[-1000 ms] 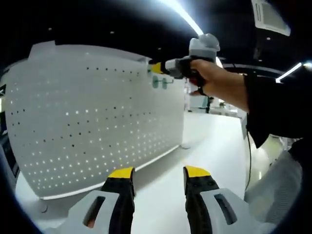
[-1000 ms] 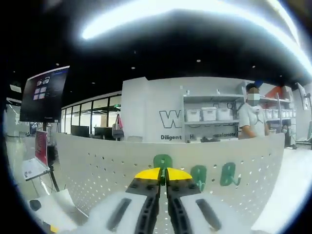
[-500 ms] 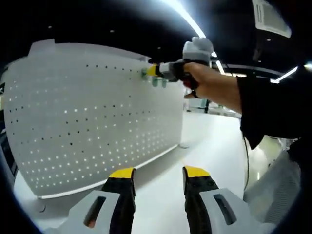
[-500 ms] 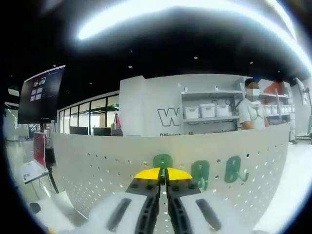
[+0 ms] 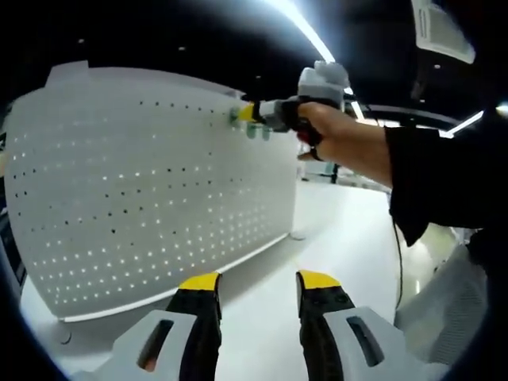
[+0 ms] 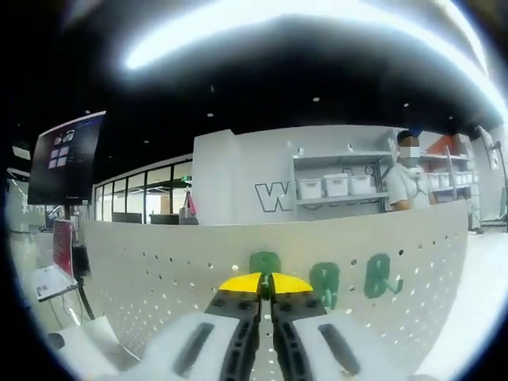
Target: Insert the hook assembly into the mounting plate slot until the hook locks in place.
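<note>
A white perforated mounting plate [image 5: 151, 182] stands upright on a white table [image 5: 333, 238]. In the right gripper view my right gripper [image 6: 265, 282] is shut on a green hook [image 6: 264, 263] pressed against the plate's upper edge [image 6: 159, 262]. Two more green hooks [image 6: 325, 282] [image 6: 379, 275] hang to its right. In the left gripper view the right gripper [image 5: 242, 113] shows at the plate's top right, held by a hand [image 5: 341, 135], with green hooks [image 5: 255, 132] beside it. My left gripper [image 5: 255, 282] hangs open low over the table, holding nothing.
A black sleeve [image 5: 444, 175] crosses the right of the left gripper view. Behind the plate are shelves with white bins [image 6: 337, 186], a person [image 6: 405, 178] and a screen [image 6: 67, 155]. A cable [image 5: 399, 262] hangs near the table's right side.
The right gripper with the hook has moved left along the plate's top edge, closer to the plate. The left gripper has stayed put.
</note>
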`<state>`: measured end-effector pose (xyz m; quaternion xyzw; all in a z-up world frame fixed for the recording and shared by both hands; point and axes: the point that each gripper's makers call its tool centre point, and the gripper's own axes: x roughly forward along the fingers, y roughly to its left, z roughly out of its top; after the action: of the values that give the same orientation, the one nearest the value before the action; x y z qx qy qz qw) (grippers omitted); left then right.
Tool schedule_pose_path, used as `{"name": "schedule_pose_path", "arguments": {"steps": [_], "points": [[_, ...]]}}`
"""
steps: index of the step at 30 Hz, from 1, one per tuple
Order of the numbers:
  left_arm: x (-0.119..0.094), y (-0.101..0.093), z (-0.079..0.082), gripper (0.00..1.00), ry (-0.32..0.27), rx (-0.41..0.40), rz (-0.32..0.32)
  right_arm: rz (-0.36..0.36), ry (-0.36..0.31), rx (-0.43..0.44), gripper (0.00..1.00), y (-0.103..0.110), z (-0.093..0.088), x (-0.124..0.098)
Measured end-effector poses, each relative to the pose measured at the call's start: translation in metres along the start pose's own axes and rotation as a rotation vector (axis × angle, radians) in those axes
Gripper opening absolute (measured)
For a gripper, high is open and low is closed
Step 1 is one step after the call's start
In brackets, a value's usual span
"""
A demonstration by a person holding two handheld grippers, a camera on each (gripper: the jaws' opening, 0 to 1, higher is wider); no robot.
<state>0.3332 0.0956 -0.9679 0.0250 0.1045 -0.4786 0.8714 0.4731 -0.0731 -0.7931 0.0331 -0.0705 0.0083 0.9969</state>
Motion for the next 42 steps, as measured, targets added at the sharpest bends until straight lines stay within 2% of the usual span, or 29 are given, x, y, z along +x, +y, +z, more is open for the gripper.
{"name": "schedule_pose_path", "arguments": {"steps": [6,8,12,22,28,42], "points": [[0.000,0.000,-0.001,0.38,0.000,-0.004,-0.003,0.002,-0.042,0.006,0.00,0.003,-0.001,0.002],[0.000,0.000,-0.001,0.38,0.000,-0.004,-0.003,0.013,-0.085,0.025,0.00,0.006,0.002,0.001],[-0.001,0.002,-0.001,0.37,0.000,-0.007,0.001,0.007,-0.120,-0.005,0.00,0.007,0.004,0.002],[0.000,0.002,-0.002,0.37,0.002,-0.012,-0.001,-0.007,-0.145,-0.044,0.00,0.002,0.001,0.004],[0.000,0.002,-0.002,0.37,0.003,-0.014,-0.003,-0.011,-0.161,-0.026,0.00,-0.001,-0.004,0.006],[0.001,0.004,-0.004,0.37,0.006,-0.021,-0.003,-0.019,-0.155,-0.028,0.00,-0.003,-0.011,0.008]]}}
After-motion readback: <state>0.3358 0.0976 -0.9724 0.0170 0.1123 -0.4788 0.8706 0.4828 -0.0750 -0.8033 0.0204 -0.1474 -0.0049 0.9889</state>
